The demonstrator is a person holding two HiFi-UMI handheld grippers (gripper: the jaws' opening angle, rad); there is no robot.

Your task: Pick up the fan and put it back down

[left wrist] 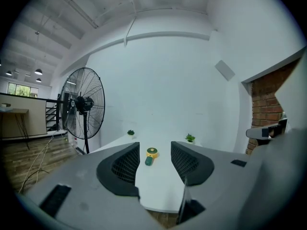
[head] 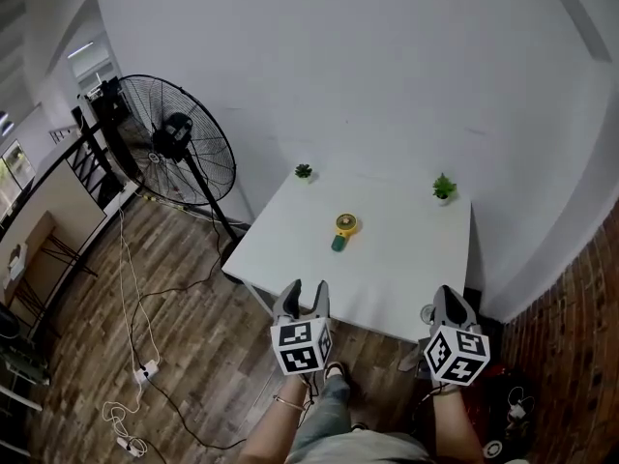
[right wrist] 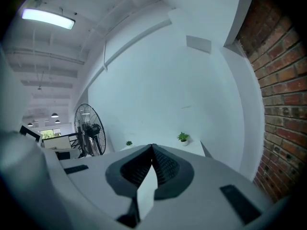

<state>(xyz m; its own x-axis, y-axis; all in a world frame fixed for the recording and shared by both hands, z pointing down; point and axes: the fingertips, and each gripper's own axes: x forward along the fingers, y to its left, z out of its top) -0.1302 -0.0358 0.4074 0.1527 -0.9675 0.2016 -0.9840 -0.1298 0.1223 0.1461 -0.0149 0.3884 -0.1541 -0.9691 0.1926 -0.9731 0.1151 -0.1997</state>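
Note:
A small hand fan [head: 343, 229] with a yellow head and a green handle lies near the middle of the white table [head: 406, 269]. Seen between the jaws in the left gripper view, the fan [left wrist: 151, 155] is far ahead. My left gripper [head: 303, 295] hovers at the table's near edge, open and empty, short of the fan. Held off the table's near right corner, my right gripper [head: 452, 304] is shut with nothing in it; its jaws meet at the tips in the right gripper view.
Two small potted plants stand at the table's back, one on the left [head: 304, 172] and one on the right [head: 443, 188]. A large black pedestal fan [head: 179, 153] stands on the wooden floor to the left, with cables [head: 135, 356] trailing nearby. A brick wall [right wrist: 283, 80] is on the right.

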